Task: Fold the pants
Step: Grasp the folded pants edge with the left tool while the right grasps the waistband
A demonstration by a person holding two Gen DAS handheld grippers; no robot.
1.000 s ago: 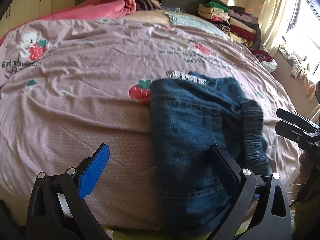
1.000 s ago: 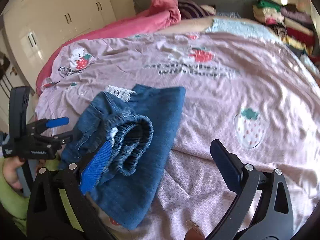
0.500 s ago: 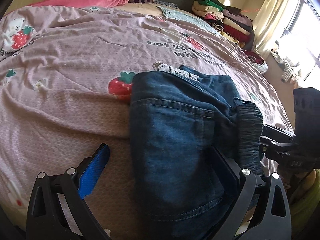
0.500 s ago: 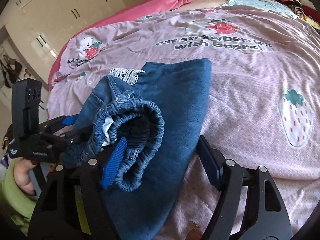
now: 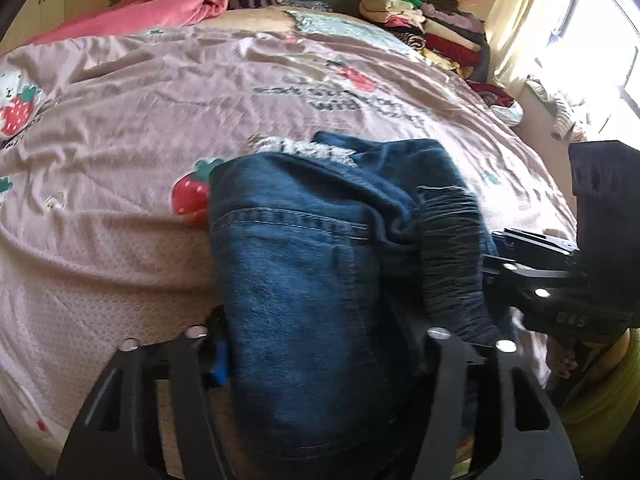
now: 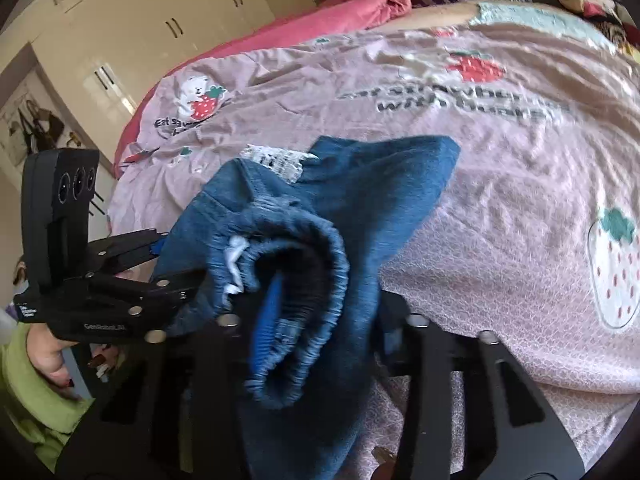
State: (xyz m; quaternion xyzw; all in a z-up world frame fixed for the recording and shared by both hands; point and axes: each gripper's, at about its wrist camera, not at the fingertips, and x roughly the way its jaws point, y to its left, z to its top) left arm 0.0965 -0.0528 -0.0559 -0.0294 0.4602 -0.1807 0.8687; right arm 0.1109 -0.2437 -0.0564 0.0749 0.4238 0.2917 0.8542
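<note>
The folded blue denim pants (image 5: 296,280) lie at the near edge of the bed, elastic waistband (image 5: 452,256) on the right side. They also show in the right wrist view (image 6: 360,208). My left gripper (image 5: 312,344) is shut on the near left part of the pants, the denim bunched between its fingers. My right gripper (image 6: 316,320) is shut on the waistband end (image 6: 304,256), which curls up over its blue pad. Each gripper shows in the other's view: the right (image 5: 552,280), the left (image 6: 120,280).
A pink strawberry-print duvet (image 5: 200,92) covers the bed. A pink blanket (image 5: 160,8) lies at the headboard. Stacked folded clothes (image 5: 432,28) sit at the far right corner. White wardrobes (image 6: 132,28) stand to the left, a bright window (image 5: 592,40) to the right.
Both grippers moved forward onto the pants and closed on them: the left on the near left part, the right on the waistband end. The denim now bunches up between the fingers.
</note>
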